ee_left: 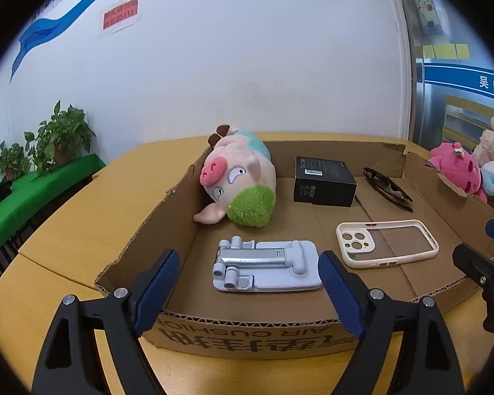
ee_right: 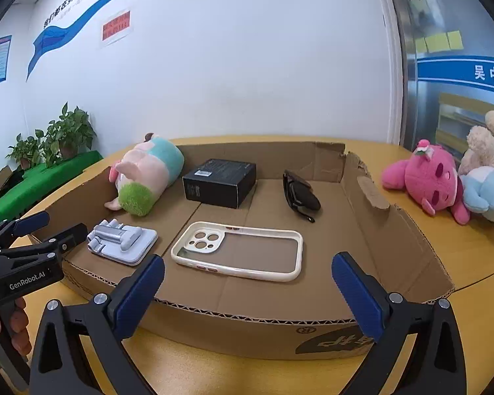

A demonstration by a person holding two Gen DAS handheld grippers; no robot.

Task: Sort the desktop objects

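Hovering at the near wall of the cardboard tray (ee_left: 247, 326), both grippers gape wide and empty. The phone stand (ee_left: 266, 268) lies straight ahead of the left gripper (ee_left: 248, 283), long axis crosswise; the phone case (ee_right: 238, 250) faces the right gripper (ee_right: 247, 291).

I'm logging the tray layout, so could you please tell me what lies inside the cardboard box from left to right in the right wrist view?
Folding phone stand → plush pig → black box → phone case → sunglasses.
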